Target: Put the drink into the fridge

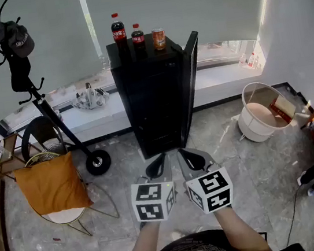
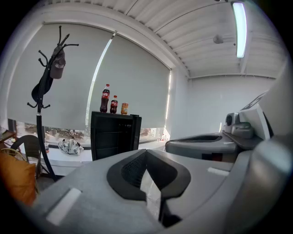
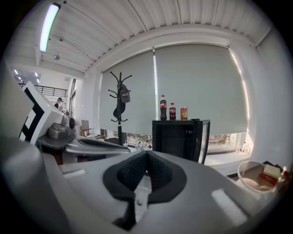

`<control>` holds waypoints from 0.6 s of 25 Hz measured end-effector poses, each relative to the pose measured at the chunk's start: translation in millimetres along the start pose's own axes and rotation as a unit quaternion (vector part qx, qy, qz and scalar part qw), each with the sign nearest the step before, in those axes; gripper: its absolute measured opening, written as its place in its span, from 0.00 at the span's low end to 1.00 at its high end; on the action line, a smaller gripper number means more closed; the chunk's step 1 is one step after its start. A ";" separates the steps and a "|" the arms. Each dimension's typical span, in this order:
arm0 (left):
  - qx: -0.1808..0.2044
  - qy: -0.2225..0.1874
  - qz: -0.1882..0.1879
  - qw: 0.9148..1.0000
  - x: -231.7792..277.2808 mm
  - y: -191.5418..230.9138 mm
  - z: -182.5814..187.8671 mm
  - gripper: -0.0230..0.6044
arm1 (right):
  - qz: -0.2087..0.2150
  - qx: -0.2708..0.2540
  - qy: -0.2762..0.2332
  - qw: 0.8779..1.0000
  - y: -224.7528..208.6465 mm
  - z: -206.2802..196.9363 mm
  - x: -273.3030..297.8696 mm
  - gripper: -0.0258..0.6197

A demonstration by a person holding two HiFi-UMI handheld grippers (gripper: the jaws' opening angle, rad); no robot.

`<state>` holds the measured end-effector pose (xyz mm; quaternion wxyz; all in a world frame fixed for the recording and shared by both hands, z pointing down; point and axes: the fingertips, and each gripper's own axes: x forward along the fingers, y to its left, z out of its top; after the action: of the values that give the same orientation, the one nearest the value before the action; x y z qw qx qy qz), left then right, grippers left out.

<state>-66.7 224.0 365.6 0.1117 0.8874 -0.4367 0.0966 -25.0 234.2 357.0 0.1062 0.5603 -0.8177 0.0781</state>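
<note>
A black coat stand (image 1: 41, 99) is seen at the left, with a dark cap (image 1: 18, 38) hung near its top. An orange cushion (image 1: 52, 184) is propped on a wire chair (image 1: 65, 216) near the stand's base. A white bucket (image 1: 249, 127) is set on the grey floor (image 1: 239, 168) at the right.

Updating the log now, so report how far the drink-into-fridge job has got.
Done: the fridge door stands open. In hand: nothing; the left gripper and right gripper are both shut, empty, side by side well short of the fridge. Left: the tall cola bottle, small cola bottle and orange can all stand on top of the fridge; a drink has yet to be picked up and set inside.
</note>
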 end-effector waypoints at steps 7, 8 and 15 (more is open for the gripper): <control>-0.003 0.004 -0.007 1.000 5.2 -1.5 -3.4 0.04 | 0.000 -0.005 -0.001 1.000 1.4 -1.9 0.8 0.04; -0.004 0.005 -0.010 1.000 7.1 -2.4 -3.8 0.04 | -0.002 -0.006 -0.001 1.000 0.2 -1.9 1.4 0.04; -0.005 0.012 -0.020 1.000 23.0 -6.4 -5.0 0.04 | -0.004 0.005 0.000 1.000 -15.2 -3.8 8.3 0.04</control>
<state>-48.2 211.8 375.8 0.1235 0.8943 -0.4176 0.1032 -13.3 222.2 363.0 0.1037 0.5639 -0.8153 0.0814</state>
